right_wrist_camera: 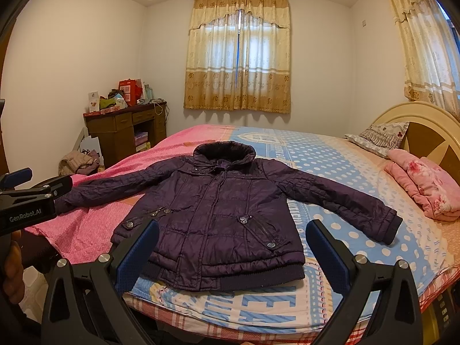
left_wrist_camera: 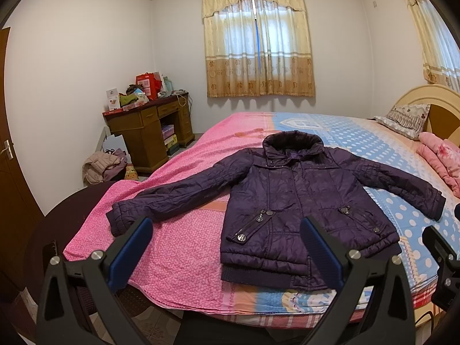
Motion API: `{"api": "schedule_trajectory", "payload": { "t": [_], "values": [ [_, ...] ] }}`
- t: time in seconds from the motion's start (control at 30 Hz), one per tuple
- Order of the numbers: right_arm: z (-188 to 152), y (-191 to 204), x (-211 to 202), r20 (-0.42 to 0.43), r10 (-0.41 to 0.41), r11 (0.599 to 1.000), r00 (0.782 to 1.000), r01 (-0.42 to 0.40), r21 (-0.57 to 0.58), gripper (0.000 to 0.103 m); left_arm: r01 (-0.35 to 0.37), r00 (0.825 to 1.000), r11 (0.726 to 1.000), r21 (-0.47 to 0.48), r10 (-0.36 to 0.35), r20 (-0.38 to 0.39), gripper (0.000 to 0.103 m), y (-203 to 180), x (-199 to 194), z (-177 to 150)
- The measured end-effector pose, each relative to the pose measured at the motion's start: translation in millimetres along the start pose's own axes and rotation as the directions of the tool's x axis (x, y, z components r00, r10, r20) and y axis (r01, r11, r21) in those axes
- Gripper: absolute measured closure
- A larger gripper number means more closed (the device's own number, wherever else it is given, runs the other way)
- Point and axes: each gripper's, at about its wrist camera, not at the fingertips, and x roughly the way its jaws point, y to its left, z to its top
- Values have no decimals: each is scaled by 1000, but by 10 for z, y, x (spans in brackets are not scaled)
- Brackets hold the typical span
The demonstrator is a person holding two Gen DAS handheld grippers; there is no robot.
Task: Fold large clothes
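A dark purple padded jacket (left_wrist_camera: 299,201) (right_wrist_camera: 218,215) lies flat and face up on the bed, collar toward the far wall, both sleeves spread out to the sides. My left gripper (left_wrist_camera: 227,224) hovers open above the bed's near edge, between the jacket's left cuff and its hem. My right gripper (right_wrist_camera: 233,227) is open too, held over the jacket's hem, nothing between its fingers. The left gripper (right_wrist_camera: 17,178) also shows from the side at the left edge of the right wrist view.
The bed (left_wrist_camera: 178,244) has a pink and blue dotted sheet. A pillow (right_wrist_camera: 379,138) and a folded pink blanket (right_wrist_camera: 422,184) lie by the headboard. A cluttered wooden desk (left_wrist_camera: 149,126) and a clothes pile (left_wrist_camera: 103,166) stand at the left wall.
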Motion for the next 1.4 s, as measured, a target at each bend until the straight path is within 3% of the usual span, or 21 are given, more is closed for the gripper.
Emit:
{"api": "schedule_trajectory", "payload": {
  "t": [0.23,0.37,0.4,0.53,0.77,0.93,1.07,1.17,1.27,1.4],
  "values": [
    [-21,-46,62,-2,20,1000,1000,-20,-17,1,6,1000,1000,20,-6,-10,0,-3,65,-7],
    [-56,-356,238,-10,147,986,989,-146,85,1,5,1000,999,54,-4,-17,0,-39,209,-5],
    [-73,-451,295,-12,147,984,989,-145,102,1,-4,1000,998,68,5,-25,0,-62,265,-6],
    [-195,-786,492,12,14,995,1000,-15,95,1,-7,998,995,95,12,-56,0,-130,556,-16],
    [-488,-1710,1095,-175,-134,973,975,163,164,1,-14,998,987,162,24,-59,0,-387,1102,4],
    [-645,-2652,1381,-254,-211,910,944,284,301,1,-22,994,988,155,38,-101,0,-518,1614,39],
    [-703,-3462,1491,-258,-269,813,928,362,456,1,-36,991,987,154,55,-120,0,-626,1975,54],
    [-750,-3914,1589,-276,-266,743,924,379,552,1,-48,989,986,162,70,-128,0,-692,2165,80],
    [-784,-4218,1801,-314,-270,719,910,408,563,1,-74,988,982,172,96,-121,0,-734,2329,101],
    [-857,-4438,2081,-331,-222,713,917,384,587,1,-93,982,983,161,118,-149,0,-728,2523,89]
  ]
}}
